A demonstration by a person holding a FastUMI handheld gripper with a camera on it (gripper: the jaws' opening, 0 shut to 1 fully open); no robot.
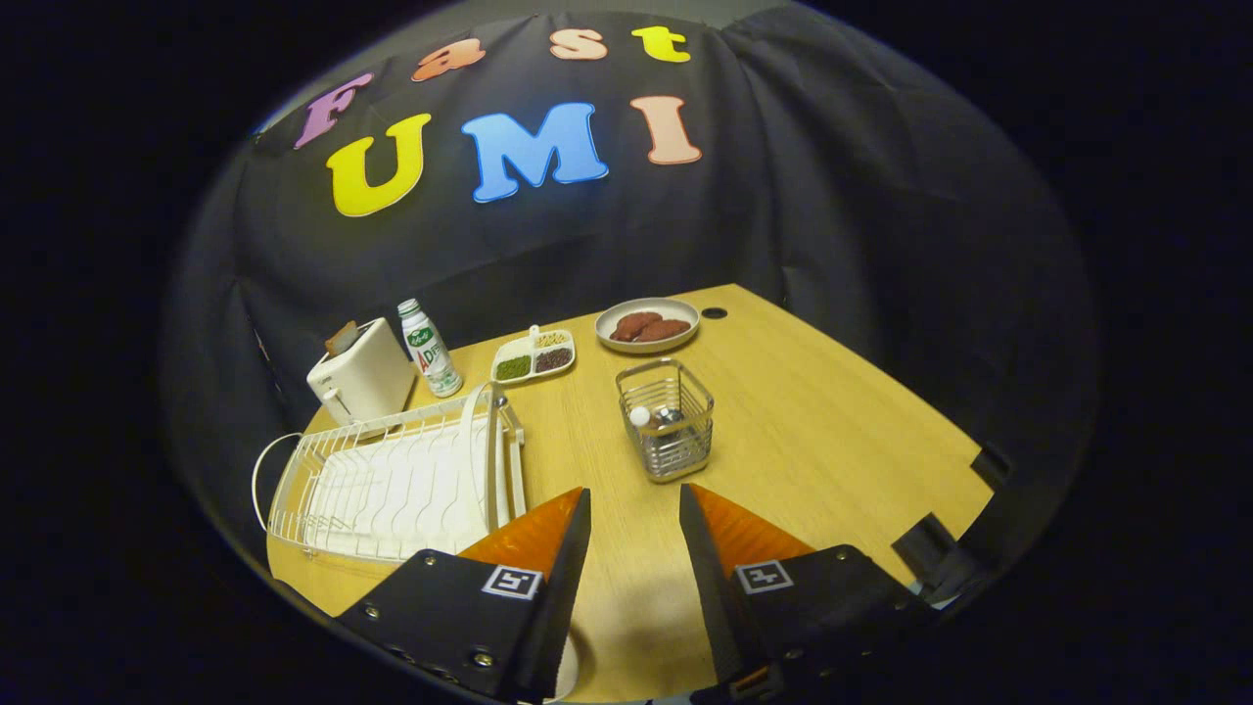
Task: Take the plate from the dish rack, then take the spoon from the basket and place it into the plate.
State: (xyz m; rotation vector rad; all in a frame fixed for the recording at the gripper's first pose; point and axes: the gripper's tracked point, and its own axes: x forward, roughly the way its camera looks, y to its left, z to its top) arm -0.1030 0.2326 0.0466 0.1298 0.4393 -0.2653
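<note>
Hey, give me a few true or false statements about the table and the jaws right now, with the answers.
1. The gripper has its jaws open with nothing between them. True.
2. A plate stands upright in the white dish rack. True.
3. The wire basket sits inside the dish rack. False: it stands on the table, apart from the rack, beyond the jaws.
4. The toaster is between the jaws. False: it stands behind the rack, beside a bottle.
5. The dish at the table's far side holds food. True.

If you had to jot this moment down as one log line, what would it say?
tool open, empty, above table | plate upright in dish rack | spoon in basket ahead
</note>
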